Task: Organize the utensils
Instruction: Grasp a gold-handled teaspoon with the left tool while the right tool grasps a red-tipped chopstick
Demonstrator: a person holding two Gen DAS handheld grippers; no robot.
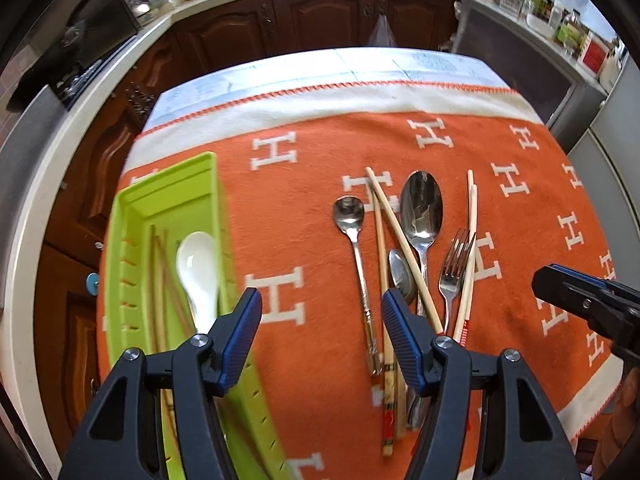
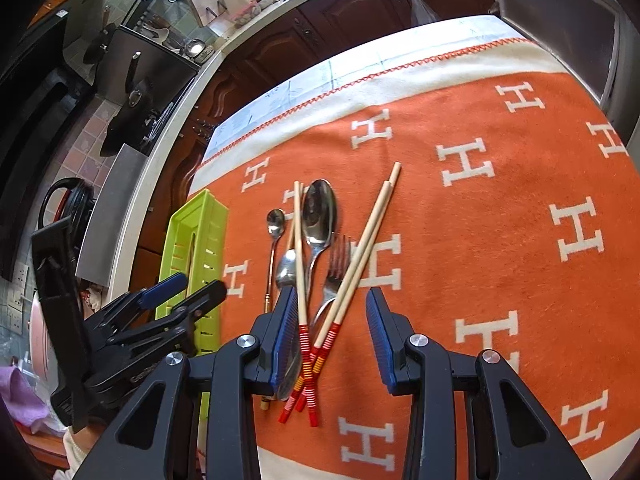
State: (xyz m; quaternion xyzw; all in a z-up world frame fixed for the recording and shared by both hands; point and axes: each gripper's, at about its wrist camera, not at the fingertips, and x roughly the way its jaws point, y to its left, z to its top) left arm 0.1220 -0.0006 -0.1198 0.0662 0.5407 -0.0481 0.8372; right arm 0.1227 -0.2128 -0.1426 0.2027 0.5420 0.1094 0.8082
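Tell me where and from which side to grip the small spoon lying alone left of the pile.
Grip the small spoon at mid-handle, coming from straight above with the fingers across the handle. It lies flat on the orange cloth, apart from the chopsticks, so both sides there look free; the bowl is wider and rounded.

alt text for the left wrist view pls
The open left gripper hangs empty over an orange cloth, between a green tray holding a white spoon and loose metal spoons, a fork and chopsticks.
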